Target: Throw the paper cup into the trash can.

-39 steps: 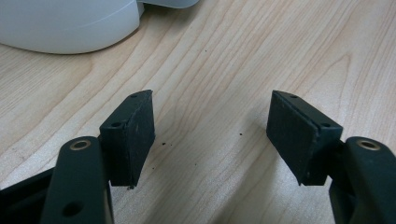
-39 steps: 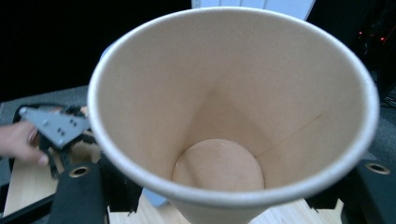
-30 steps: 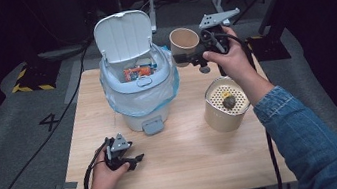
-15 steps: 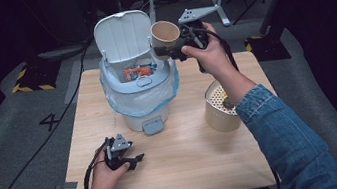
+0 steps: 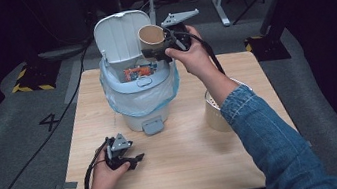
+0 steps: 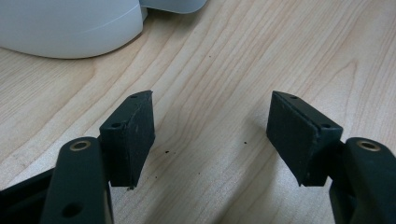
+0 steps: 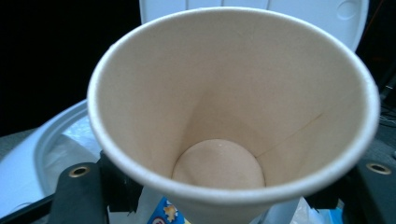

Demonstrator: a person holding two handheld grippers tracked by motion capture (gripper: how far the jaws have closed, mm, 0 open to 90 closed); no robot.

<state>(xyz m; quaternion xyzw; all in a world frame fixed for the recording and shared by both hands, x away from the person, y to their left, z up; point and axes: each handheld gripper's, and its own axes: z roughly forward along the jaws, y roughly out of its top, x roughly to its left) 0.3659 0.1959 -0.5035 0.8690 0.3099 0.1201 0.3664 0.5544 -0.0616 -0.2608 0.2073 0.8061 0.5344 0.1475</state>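
Note:
My right gripper (image 5: 159, 49) is shut on a tan paper cup (image 5: 150, 37), held in the air over the right rim of a white lidded bin (image 5: 142, 101). The cup (image 7: 233, 116) is empty inside. The bin's lid (image 5: 119, 35) stands open, a pale blue bag lines it, and orange and blue wrappers (image 5: 139, 71) lie inside. My left gripper (image 5: 133, 160) rests on the wooden table (image 5: 193, 171) in front of the bin. Its jaws stand wide apart over bare wood, with nothing between its fingers (image 6: 130, 135).
A round cream container (image 5: 213, 112) stands at the table's right, partly hidden by the person's denim sleeve (image 5: 275, 144). The bin's base (image 6: 70, 28) lies just beyond the left gripper. A cable trails off the table's left edge to the grey floor.
The right gripper has carried the cup leftward from beside the bin to above its right rim. The forearm now covers most of the cream container. The left gripper has stayed still.

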